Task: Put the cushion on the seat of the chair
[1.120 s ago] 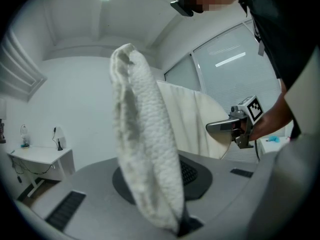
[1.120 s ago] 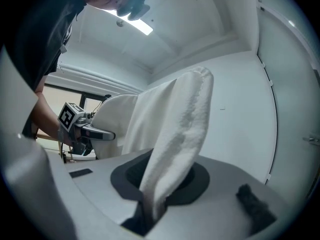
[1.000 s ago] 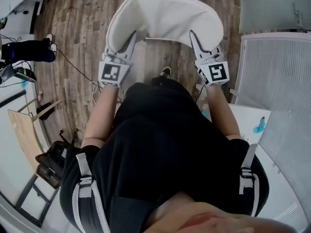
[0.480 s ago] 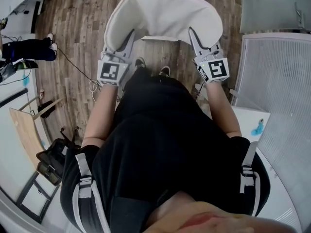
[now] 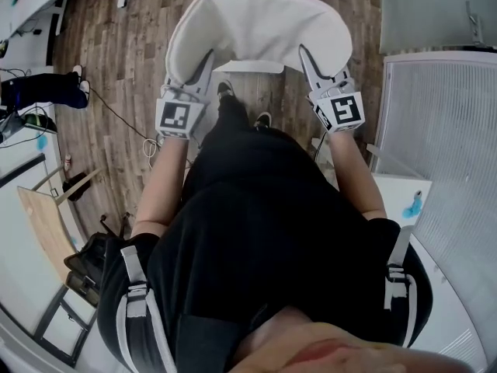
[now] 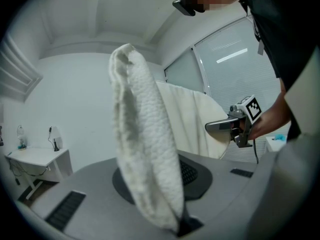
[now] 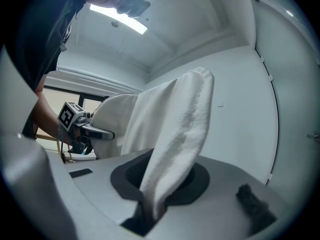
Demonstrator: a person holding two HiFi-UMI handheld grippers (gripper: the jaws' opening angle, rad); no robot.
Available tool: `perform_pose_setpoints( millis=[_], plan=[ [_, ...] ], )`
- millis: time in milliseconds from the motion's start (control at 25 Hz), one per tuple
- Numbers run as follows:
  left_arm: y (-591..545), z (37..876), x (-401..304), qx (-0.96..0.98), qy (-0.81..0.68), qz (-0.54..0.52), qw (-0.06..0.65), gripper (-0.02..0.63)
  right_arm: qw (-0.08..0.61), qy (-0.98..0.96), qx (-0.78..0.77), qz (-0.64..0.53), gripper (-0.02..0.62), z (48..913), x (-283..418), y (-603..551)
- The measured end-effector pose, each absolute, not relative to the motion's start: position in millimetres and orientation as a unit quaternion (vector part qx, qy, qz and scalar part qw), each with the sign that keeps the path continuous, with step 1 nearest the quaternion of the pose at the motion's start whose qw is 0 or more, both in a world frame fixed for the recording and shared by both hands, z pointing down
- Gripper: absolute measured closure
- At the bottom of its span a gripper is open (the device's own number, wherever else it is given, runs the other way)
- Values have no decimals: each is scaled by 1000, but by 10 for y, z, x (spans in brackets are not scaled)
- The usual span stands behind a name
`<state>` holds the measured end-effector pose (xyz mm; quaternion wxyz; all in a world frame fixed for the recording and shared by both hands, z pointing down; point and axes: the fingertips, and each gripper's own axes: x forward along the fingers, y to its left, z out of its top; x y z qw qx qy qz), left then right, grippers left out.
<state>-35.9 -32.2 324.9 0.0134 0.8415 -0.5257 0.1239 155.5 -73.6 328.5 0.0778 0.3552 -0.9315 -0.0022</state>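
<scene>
Cushion [image 5: 260,22] hangs over floor [image 5: 132,53], edges clamped by left gripper [image 5: 206,62], right gripper [image 5: 307,59].

Carried slightly toward 12 o'clock: soft white fabric cushion [image 5: 260,29]. Stepped forward beneath its 6 o'clock edge: dark shoe [image 5: 225,89].

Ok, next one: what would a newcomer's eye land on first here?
The large white cushion fills the top centre of the head view, stretched between both grippers. The left gripper is clamped on its left edge, the right gripper on its right edge, above a wooden floor.
</scene>
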Motion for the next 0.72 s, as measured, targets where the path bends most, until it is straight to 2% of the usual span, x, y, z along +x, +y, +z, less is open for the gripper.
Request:
perform_pose_setpoints(
  millis=[720],
  plan=[
    [-1371,3506,-1180,866,-485,116,42,546,112,-916,386,9,541,3435,757,-1653]
  ],
)
